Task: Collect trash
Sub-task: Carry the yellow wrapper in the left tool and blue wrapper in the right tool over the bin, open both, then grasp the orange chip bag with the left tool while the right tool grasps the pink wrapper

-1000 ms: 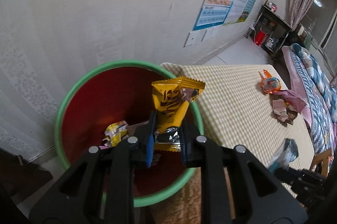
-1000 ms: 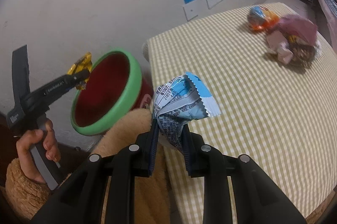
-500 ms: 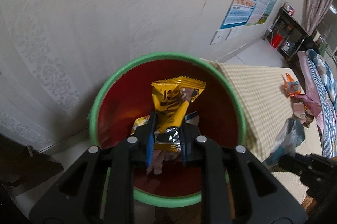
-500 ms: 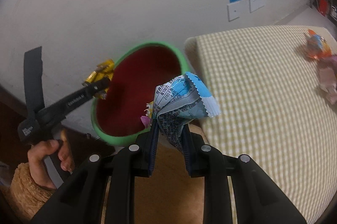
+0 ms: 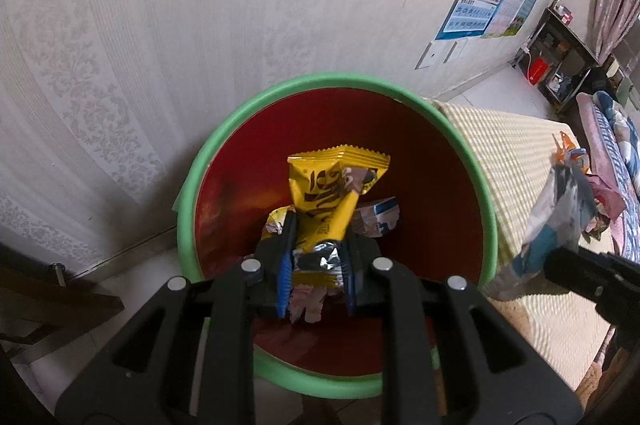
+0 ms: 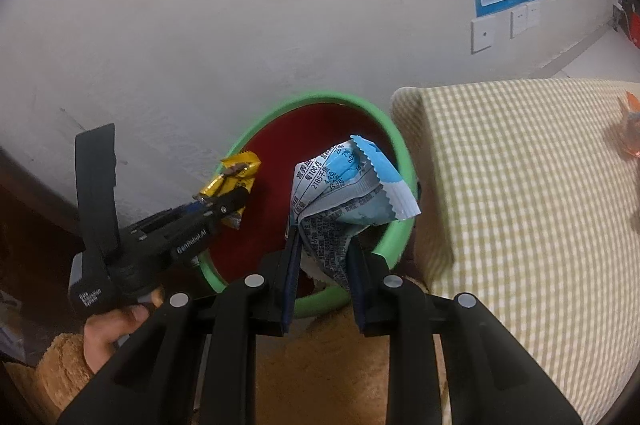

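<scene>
A red bin with a green rim (image 5: 192, 185) stands on the floor between the wall and the table. My left gripper (image 5: 320, 239) hangs over its opening, shut on a yellow snack wrapper (image 5: 328, 185). Several crumpled wrappers (image 5: 376, 221) lie at the bottom. In the right wrist view my right gripper (image 6: 322, 251) pinches a blue and white wrapper (image 6: 348, 189) over the bin's rim (image 6: 400, 153) on the table side. Its jaws are opening, with the wrapper still between the pads. The left gripper (image 6: 230, 201) and the yellow wrapper (image 6: 236, 173) show at the opposite rim.
A table under a yellow checked cloth (image 6: 520, 185) adjoins the bin; an orange wrapper (image 5: 568, 153) and other trash lie on it further off. The wall stands close behind the bin. Dark furniture (image 5: 48, 289) sits low left. A hand in a tan fuzzy sleeve (image 6: 60, 365) grips the left tool.
Both grippers have come toward the bin. The yellow wrapper went from the bin's table-side rim to over its middle. The blue wrapper went from above the table's edge to over the bin's rim.
</scene>
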